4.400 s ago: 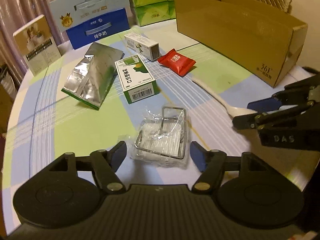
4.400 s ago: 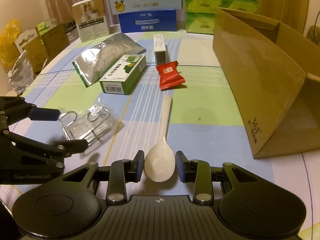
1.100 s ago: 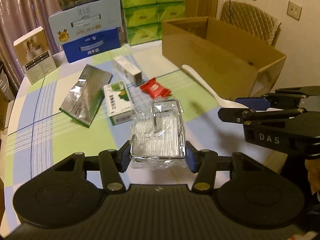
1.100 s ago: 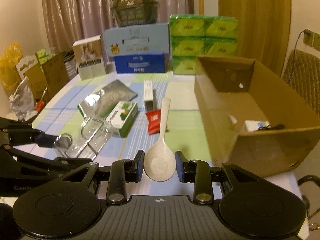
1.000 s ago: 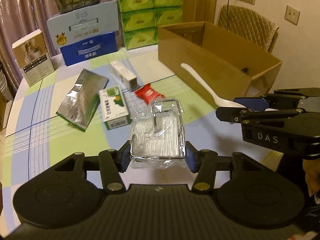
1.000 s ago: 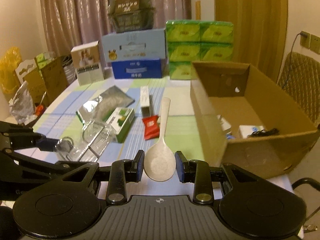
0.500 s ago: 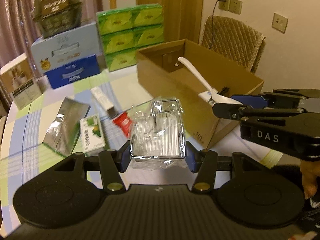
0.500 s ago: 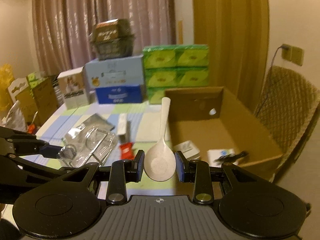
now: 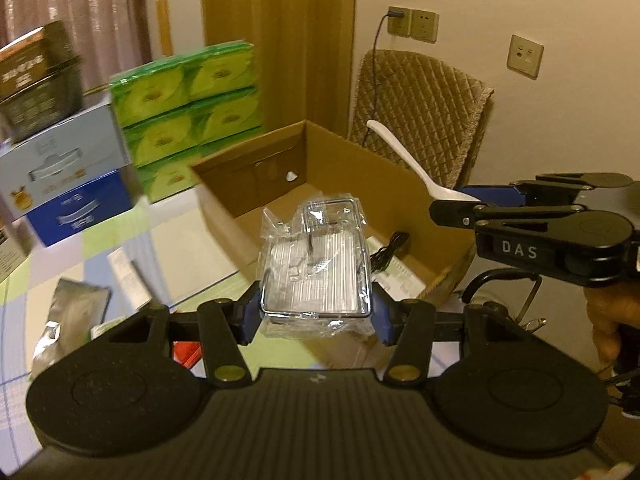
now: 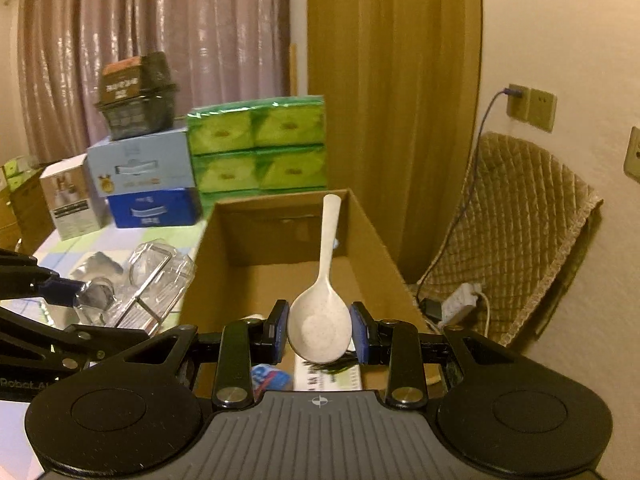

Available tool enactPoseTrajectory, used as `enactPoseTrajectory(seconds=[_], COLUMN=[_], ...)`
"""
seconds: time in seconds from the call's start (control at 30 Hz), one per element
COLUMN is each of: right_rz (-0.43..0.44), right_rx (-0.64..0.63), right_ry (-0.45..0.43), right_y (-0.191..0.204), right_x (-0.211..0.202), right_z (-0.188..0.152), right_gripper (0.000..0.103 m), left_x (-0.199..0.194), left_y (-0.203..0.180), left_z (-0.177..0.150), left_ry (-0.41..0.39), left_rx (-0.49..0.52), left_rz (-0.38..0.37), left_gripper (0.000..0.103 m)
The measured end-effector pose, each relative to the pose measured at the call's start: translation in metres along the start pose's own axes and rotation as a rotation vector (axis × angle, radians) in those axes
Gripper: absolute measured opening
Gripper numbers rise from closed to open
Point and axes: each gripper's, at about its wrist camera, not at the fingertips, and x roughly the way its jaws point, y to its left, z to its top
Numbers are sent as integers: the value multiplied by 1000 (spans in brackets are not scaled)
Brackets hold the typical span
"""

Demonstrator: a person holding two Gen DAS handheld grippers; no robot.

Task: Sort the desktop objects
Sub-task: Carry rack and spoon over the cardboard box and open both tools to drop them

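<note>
You've carried both loads off the worktop: left hand-held gripper [image 9: 316, 314] clamps the wrapped wire rack [image 9: 316, 268], right hand-held gripper [image 10: 320, 334] clamps the white spoon [image 10: 322, 312], both now above the cardboard box [image 10: 376, 256]. Release looks next.

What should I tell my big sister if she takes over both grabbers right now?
Left hand-held gripper: shut on the plastic-wrapped wire rack, held up by the cardboard box.
Right hand-held gripper: shut on the white spoon by its bowl, over the open box.
Done: both are picked up and carried to the box; a few things already lie inside.
Left: drop both in, then fetch the foil pouch and the rest from the table.
</note>
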Motion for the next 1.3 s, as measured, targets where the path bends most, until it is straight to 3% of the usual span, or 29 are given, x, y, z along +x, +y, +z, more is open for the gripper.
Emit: enactPoseTrajectory(seconds=[0.47,0.6,1.07,1.13,1.2,1.3], right_rz=[-1,2,39,43,45,43], right_rx=[23,29,23,20,32,39], right_ry=[43,51,50,56,53,51], right_y=[-31,-31,-15,-13,-13,-13], right_x=[38,43,52,56,56,52], right_z=[-3,-5,-1,1,1,0], right_gripper=[30,30,30,34,50,51], left_x=[63,70,39,35,32,28], left_y=[-13,-12,13,16,18,22], left_z=[24,25,11,8,6,1], left_ry=[37,22,-16,-16,-17,-18], left_rx=[30,30,-13,-24,-31,-39], left_rz=[-50,-23,19,16,16,22], left_gripper=[49,51,52,53,53,54])
